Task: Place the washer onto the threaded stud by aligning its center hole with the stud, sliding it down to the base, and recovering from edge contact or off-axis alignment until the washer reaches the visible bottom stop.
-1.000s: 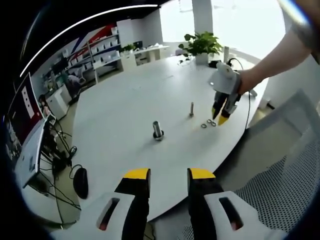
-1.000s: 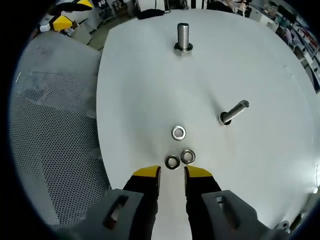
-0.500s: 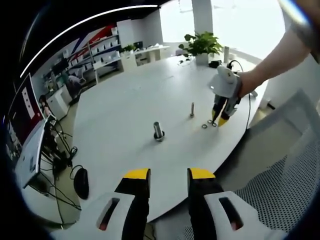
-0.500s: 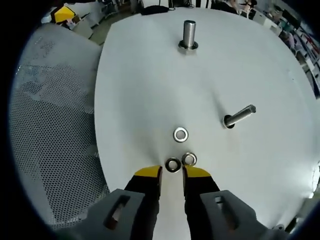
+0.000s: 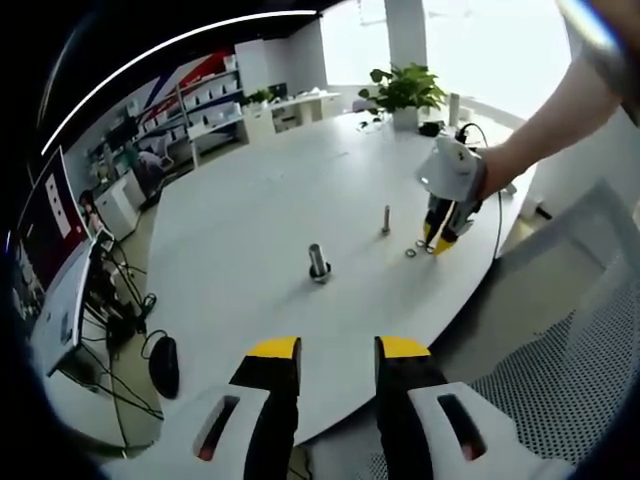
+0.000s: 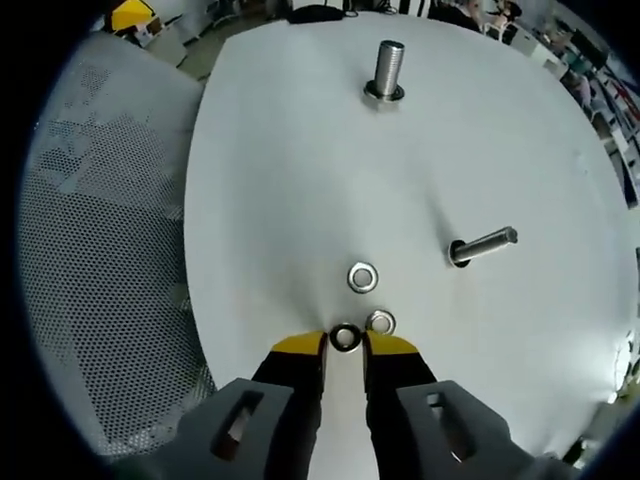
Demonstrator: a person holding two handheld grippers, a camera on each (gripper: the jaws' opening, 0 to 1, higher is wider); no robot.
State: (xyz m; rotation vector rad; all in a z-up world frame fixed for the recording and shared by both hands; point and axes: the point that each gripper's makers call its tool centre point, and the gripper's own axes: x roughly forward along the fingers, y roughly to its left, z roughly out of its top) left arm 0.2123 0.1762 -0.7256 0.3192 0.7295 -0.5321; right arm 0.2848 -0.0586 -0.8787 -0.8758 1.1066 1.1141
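On the white table (image 6: 280, 180), three steel washers lie close together. The nearest washer (image 6: 345, 337) sits flat between the yellow tips of my right gripper (image 6: 345, 346), whose jaws stand narrowly open around it. A second washer (image 6: 380, 321) lies just right of it and a third washer (image 6: 362, 276) farther out. Beyond them stand a thick threaded stud (image 6: 387, 70) and a thin stud (image 6: 483, 244). My left gripper (image 5: 338, 350) hangs open off the table's edge, holding nothing. From there I see the right gripper (image 5: 440, 240), the thick stud (image 5: 319, 263) and the thin stud (image 5: 386, 220).
A grey mesh chair (image 6: 100, 250) stands by the table's edge beside my right gripper. A person's arm (image 5: 560, 110) holds the right gripper. A potted plant (image 5: 405, 90) and cables sit at the table's far side. A monitor (image 5: 45, 250) stands off to the left.
My right gripper has moved forward and down until the nearest washer lies between its tips, and its jaws have narrowed. The left gripper has stayed put.
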